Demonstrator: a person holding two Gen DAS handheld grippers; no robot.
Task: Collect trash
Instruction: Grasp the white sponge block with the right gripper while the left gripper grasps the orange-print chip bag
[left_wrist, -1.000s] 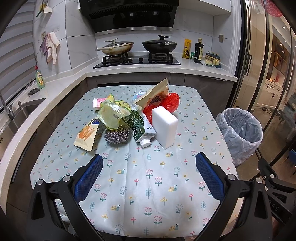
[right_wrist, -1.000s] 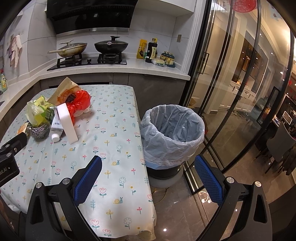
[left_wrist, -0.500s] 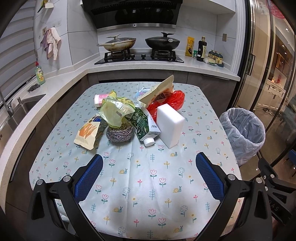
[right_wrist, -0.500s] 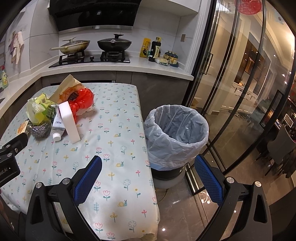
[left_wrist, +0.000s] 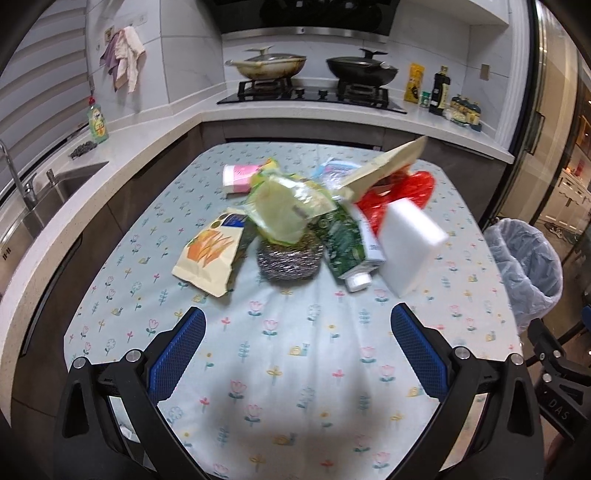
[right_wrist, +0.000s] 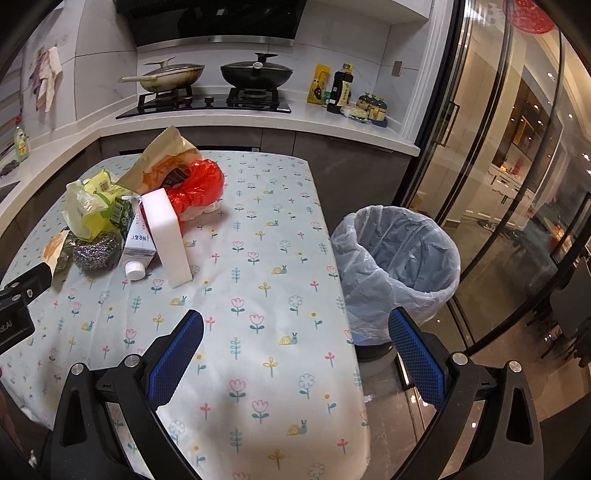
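A heap of trash lies mid-table: a white sponge block (left_wrist: 410, 247), a green carton (left_wrist: 347, 247) with a white cap, a steel scourer (left_wrist: 288, 262), a yellow-green wrapper (left_wrist: 284, 212), an orange snack bag (left_wrist: 208, 258), a red plastic bag (left_wrist: 399, 197), a tan paper bag (left_wrist: 384, 166) and a pink packet (left_wrist: 240, 177). My left gripper (left_wrist: 297, 350) hangs open over the tablecloth in front of the heap, holding nothing. My right gripper (right_wrist: 295, 354) is open over the table's right edge, with the bin (right_wrist: 399, 258), lined with a clear bag, just beyond it. The sponge (right_wrist: 166, 236) and red bag (right_wrist: 195, 184) also show there.
The flowered tablecloth (left_wrist: 295, 369) covers the table. Behind it a counter carries a hob with two pans (left_wrist: 314, 68), bottles (left_wrist: 441, 90) and a sink (left_wrist: 44, 192) at left. Glass doors (right_wrist: 517, 166) stand right of the bin. The left gripper's body (right_wrist: 18, 302) shows at the left edge.
Both grippers have moved forward toward the table; the trash heap and the bin appear larger and nearer. Both stay open and hold nothing.
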